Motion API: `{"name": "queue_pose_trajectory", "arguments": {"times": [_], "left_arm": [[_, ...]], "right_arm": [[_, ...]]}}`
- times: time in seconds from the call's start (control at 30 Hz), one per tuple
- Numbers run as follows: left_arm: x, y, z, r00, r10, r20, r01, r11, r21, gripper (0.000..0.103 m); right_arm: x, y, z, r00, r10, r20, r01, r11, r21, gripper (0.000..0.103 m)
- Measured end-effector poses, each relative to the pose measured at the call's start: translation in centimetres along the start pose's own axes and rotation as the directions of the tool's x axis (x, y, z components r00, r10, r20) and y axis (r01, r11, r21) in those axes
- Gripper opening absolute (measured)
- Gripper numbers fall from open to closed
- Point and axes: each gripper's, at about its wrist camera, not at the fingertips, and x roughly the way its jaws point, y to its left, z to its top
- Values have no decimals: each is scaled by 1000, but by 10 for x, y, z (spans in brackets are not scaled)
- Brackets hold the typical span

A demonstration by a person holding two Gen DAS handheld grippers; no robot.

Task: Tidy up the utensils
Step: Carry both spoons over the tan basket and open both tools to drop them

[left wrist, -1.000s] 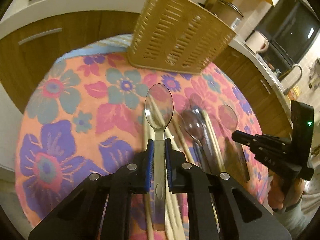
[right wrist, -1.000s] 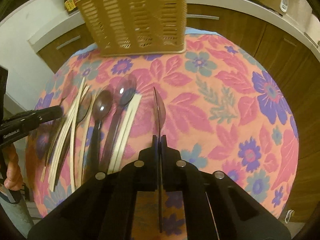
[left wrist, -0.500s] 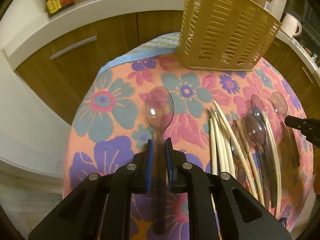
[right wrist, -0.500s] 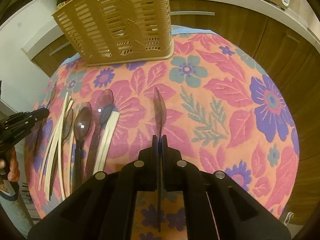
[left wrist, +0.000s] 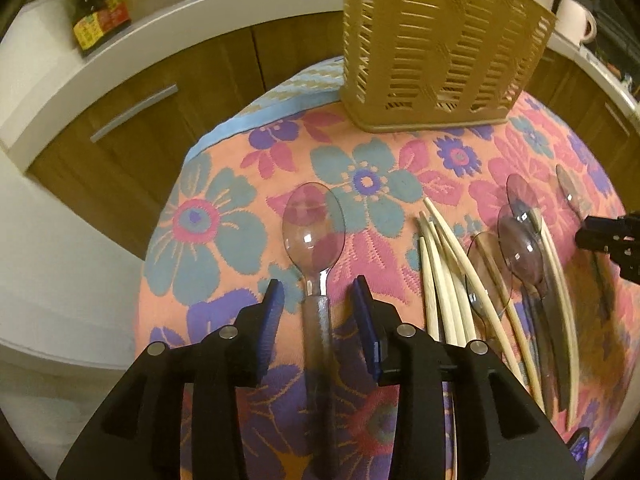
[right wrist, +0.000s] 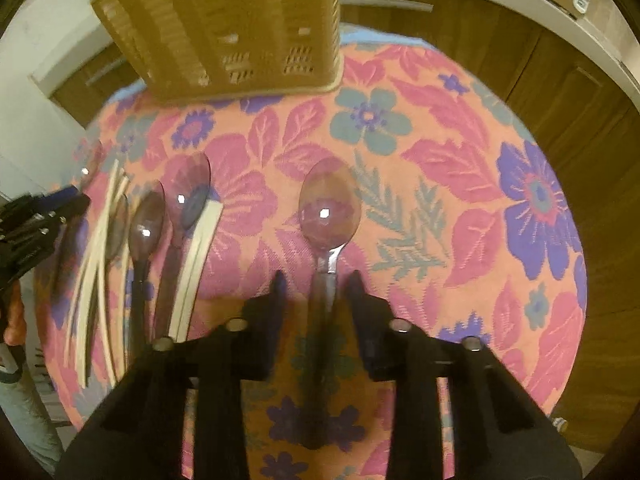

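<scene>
Both jaws have just been opening. The left hand-held gripper [left wrist: 318, 294] stands spread around a clear spoon [left wrist: 314, 228] lying on the floral table [left wrist: 224, 216]; the right hand-held gripper [right wrist: 316, 286] likewise straddles another spoon [right wrist: 330, 204]. The basket [left wrist: 436, 40] stands at twelve o'clock.

Floral orange-pink cloth [left wrist: 224, 184], tan slotted basket [left wrist: 436, 40]

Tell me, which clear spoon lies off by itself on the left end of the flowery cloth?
The clear spoon between the left gripper's open jaws. It lies alone on the cloth, left of the chopsticks; the other spoons are mixed among them.
</scene>
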Motion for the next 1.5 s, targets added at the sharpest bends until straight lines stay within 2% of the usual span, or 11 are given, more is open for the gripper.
{"name": "queue_pose_trajectory", "arguments": {"times": [0.07, 0.23, 0.33, 0.47, 0.6, 0.8, 0.9, 1.0, 1.13, 1.3, 1.5], "left_arm": [[-1, -4, 0, 1000, -6, 6, 6, 1000, 11, 10], [-27, -1, 3, 990, -83, 115, 85, 996, -17, 10], [-66, 2, 14, 956, -149, 252, 160, 987, -26, 10], [-123, -3, 46, 864, -227, 449, 247, 969, 15, 10], [-146, -17, 88, 795, -247, 554, 269, 962, 43, 10], [-146, -26, 149, 694, -219, 686, 272, 962, 33, 10], [-137, -24, 168, 661, -196, 724, 260, 965, 23, 10], [-122, -27, 181, 636, -167, 753, 242, 970, 11, 10], [-101, -31, 186, 638, -129, 759, 208, 978, -8, 10], [-80, -32, 185, 641, -101, 761, 185, 982, -25, 11], [-67, -26, 175, 643, -99, 759, 188, 982, -31, 17]], "right_arm": [[-2, 10, -1, 1000, -24, 2, 24, 999, -46, 10], [-34, 22, -1, 993, 59, 106, -49, 994, -98, 10], [-65, 20, 8, 970, 137, 200, -117, 987, -110, 10], [-119, 24, 32, 904, 195, 380, -151, 978, -143, 10], [-154, 25, 71, 817, 227, 529, -174, 974, -148, 10], [-169, 19, 121, 696, 149, 702, -114, 989, -97, 10], [-169, 0, 143, 638, 117, 761, -145, 989, -30, 10], [-159, -14, 161, 610, 78, 788, -168, 985, 33, 10], [-130, -14, 175, 628, 66, 775, -161, 986, 46, 10], [-107, -7, 171, 611, 1, 792, -99, 992, 74, 10], [-91, -10, 168, 626, 13, 780, -111, 991, 73, 10]]}}
